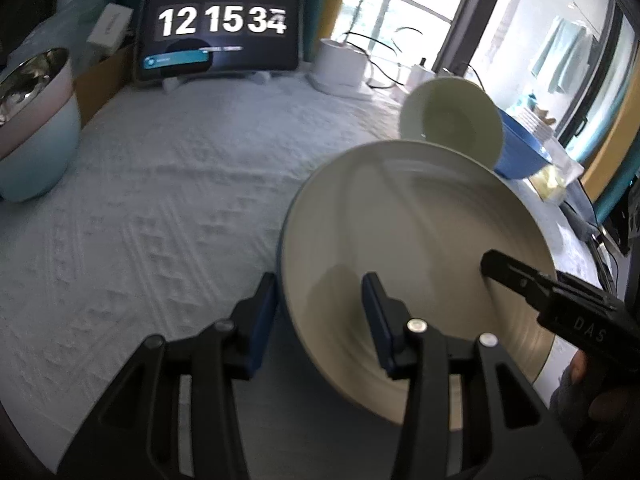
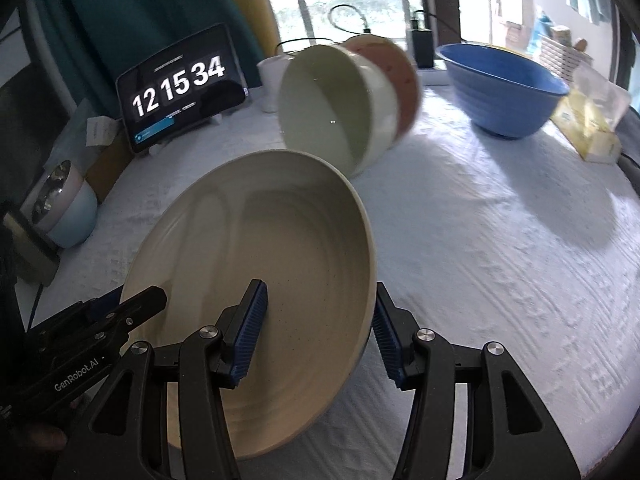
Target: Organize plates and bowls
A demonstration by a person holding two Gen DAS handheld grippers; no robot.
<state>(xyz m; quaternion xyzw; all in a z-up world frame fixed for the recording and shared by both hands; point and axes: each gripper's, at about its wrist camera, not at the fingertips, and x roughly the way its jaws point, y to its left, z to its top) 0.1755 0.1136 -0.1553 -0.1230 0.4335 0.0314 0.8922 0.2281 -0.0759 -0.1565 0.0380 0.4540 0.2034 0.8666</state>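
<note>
A wide cream bowl with a blue outside point(image 1: 420, 232) point(image 2: 280, 264) is tilted up off the white tablecloth. My left gripper point(image 1: 320, 320) straddles its left rim, one pad inside and one outside. My right gripper point(image 2: 320, 332) straddles its right rim the same way. Whether the pads press the rim is not clear. Each gripper shows in the other's view: the right one point(image 1: 520, 280), the left one point(image 2: 120, 308). Behind, a pale green bowl point(image 2: 328, 112) point(image 1: 452, 120) lies on its side, nested in a white and a pink bowl point(image 2: 400, 72).
A big blue bowl point(image 2: 504, 88) point(image 1: 524, 152) stands at the back right, a yellow packet point(image 2: 592, 120) beside it. A pink-and-blue metal-lined bowl point(image 1: 36, 120) point(image 2: 68, 208) stands at the left. A clock tablet point(image 1: 220, 28) point(image 2: 180, 84) and a white container point(image 1: 340, 64) stand at the back.
</note>
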